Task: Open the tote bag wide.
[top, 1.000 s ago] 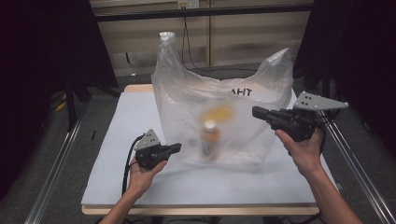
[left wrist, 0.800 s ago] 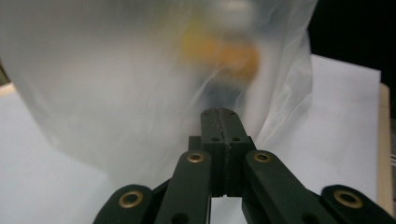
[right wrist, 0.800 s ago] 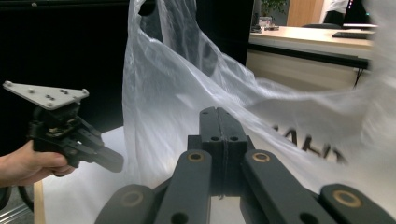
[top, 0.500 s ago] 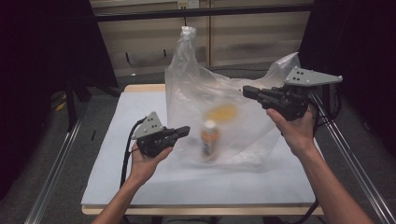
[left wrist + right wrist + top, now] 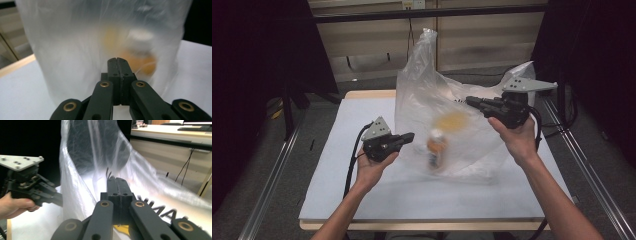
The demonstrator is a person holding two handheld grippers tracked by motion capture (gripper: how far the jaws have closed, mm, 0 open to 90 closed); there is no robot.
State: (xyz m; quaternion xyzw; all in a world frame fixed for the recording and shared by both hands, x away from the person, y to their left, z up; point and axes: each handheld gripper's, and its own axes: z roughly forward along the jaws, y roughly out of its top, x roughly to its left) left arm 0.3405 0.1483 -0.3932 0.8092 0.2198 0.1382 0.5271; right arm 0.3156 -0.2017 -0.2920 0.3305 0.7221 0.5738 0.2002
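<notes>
A white table (image 5: 362, 195) fills the frame's centre, bare toward the lower edge. At its middle stands a clear plastic bag (image 5: 437, 115); a blurred orange bottle (image 5: 437, 149) shows through it. The left gripper (image 5: 408, 137) meets the bag's left side, the right gripper (image 5: 472, 101) its upper right. In each gripper view the jaws are together, seemingly pinching film. The right gripper view adds black lettering (image 5: 160, 211), cut off.

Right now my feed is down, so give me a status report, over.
Left tongs and right tongs shut, at the bag. Bottle inside. Nothing in the way.
</notes>
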